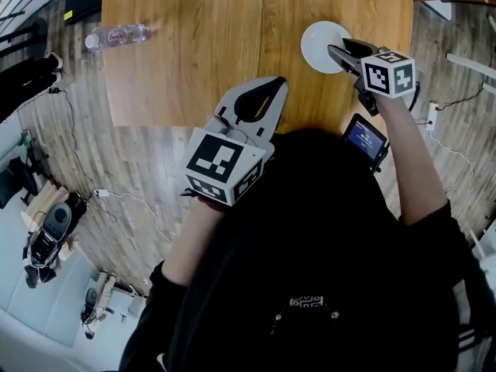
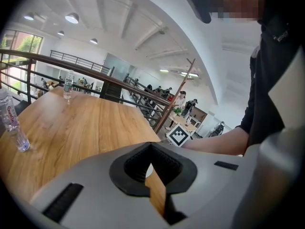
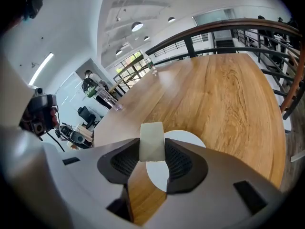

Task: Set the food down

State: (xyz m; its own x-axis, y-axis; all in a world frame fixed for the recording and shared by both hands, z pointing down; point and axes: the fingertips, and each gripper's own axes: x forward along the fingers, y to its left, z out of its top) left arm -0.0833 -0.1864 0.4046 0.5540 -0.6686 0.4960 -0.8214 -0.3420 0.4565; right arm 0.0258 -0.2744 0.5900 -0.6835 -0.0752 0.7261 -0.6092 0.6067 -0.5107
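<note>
Food, a single pale squared block (image 3: 151,142), sits clamped between the pads of the right gripper (image 1: 338,51), held over the near part of a round white plate (image 3: 189,139). Whether it touches the plate cannot be told. Only the right gripper view shows the block. From the head view the jaws cover it, and just the plate's rim (image 1: 316,39) shows past the gripper's tips, near the right edge of the wooden table (image 1: 194,45).

The left gripper (image 1: 279,84) hangs at the table's near edge, well apart from the plate, its jaw tips together and nothing between them. Its own view shows a sliver of table through the gap behind the tips, and the right gripper's marker cube (image 2: 177,135) beyond.

One plastic water bottle (image 1: 116,35) lies on its side in the head view at the table's far left. The left gripper view adds a second bottle (image 2: 69,84) standing at the far end. By count there is one block, one plate, two bottles and two grippers. A small lit screen (image 1: 366,139) shows below the right gripper's cube.
</note>
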